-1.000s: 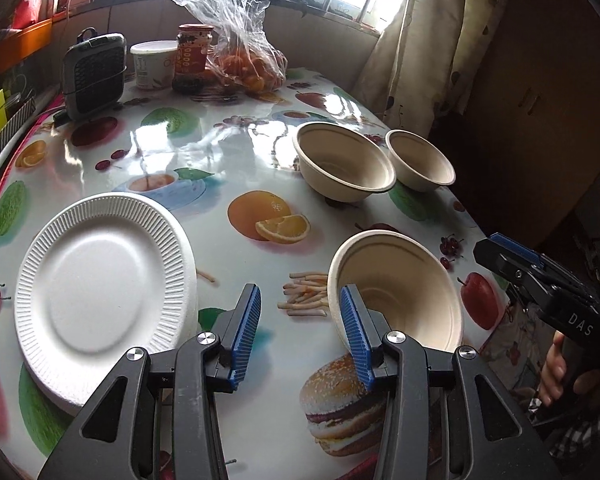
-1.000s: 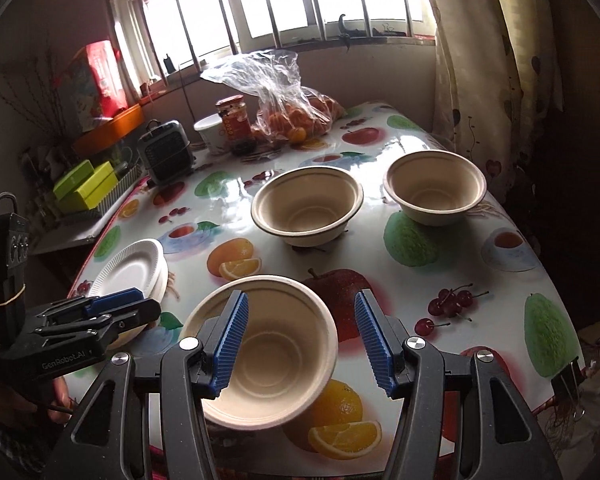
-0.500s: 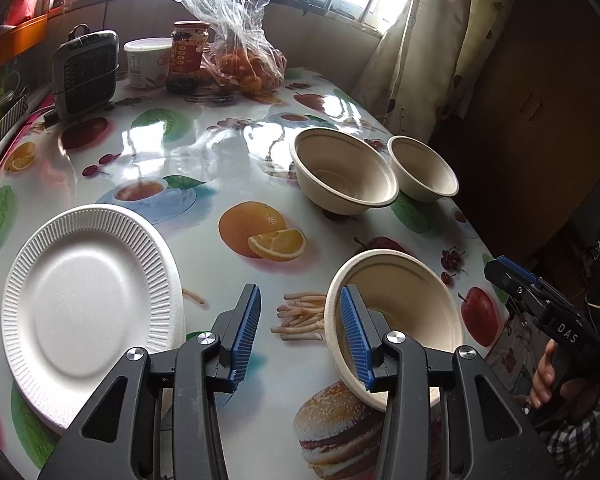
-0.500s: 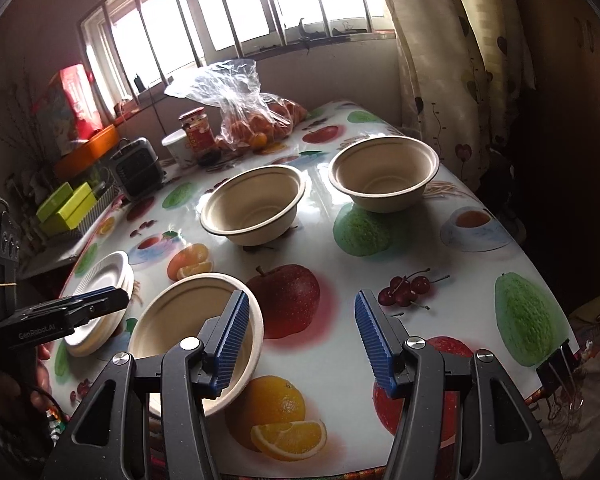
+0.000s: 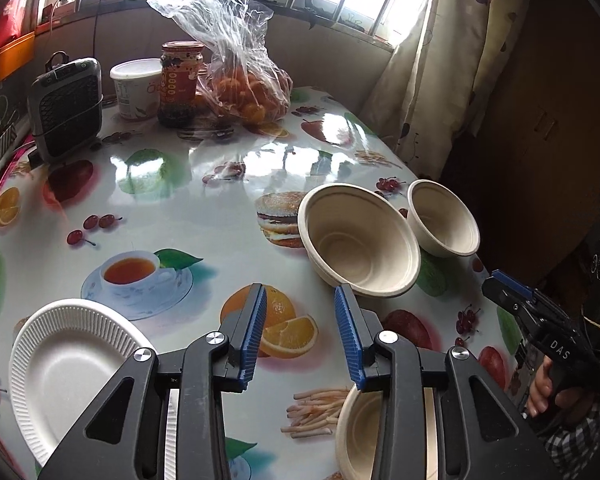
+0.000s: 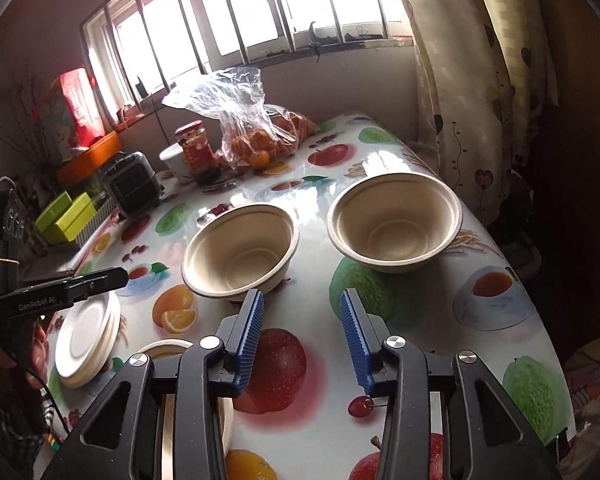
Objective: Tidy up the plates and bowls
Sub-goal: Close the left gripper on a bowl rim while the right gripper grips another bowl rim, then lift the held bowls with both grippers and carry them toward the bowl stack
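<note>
Both your grippers moved past the near bowl (image 5: 352, 432); left gripper (image 5: 300, 334) and right gripper (image 6: 302, 338) jaws closing, part-open, nothing between them.

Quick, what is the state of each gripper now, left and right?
Left gripper: jaws closing, nothing between them, holds nothing.
Right gripper: jaws closing, nothing between them, holds nothing.
</note>
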`<state>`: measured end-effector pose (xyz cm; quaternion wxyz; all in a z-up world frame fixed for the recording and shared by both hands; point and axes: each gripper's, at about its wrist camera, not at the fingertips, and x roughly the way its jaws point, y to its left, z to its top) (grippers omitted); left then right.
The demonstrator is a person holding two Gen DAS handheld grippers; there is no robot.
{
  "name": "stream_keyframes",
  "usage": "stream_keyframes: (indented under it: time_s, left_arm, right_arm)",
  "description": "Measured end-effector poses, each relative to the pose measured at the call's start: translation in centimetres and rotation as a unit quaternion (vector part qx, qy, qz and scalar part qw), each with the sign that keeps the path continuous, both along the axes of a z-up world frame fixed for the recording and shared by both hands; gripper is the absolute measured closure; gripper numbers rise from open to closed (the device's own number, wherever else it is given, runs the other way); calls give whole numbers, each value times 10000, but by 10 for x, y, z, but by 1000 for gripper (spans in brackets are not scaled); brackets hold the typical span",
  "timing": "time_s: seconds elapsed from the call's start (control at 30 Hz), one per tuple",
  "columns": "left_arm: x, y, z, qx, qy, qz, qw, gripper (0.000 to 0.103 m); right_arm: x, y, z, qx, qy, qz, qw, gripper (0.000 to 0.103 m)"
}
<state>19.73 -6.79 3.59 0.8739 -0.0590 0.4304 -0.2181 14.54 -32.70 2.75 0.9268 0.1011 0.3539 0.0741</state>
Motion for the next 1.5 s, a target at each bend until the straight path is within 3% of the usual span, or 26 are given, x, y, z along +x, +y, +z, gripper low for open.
stream_keyframes:
  time_s: [0.13, 0.67, 1.13, 1.27, 1.5]
  left_arm:
    - [22, -6, -7, -194, 257, -28, 9995, 76]
    - [61, -25, -30, -412, 766, -36, 9962, 76]
    - [65, -29, -36, -385, 805, -82, 9960, 93]
    - [66, -29, -36, -408, 812, -81, 9958, 94]
    - [66, -28, -36, -416, 827, -71, 9957, 94]
  right_arm:
    - [19, -4, -6, 204, 120, 75, 9997, 75]
    - [70, -4, -27, 767, 567, 409, 9946, 77]
    - [81, -5, -36, 1010, 701, 444, 9914, 78]
    - [82, -2, -39, 1031, 724, 483, 9909, 86]
    - [83, 0, -39, 1051, 723, 472, 9907, 87]
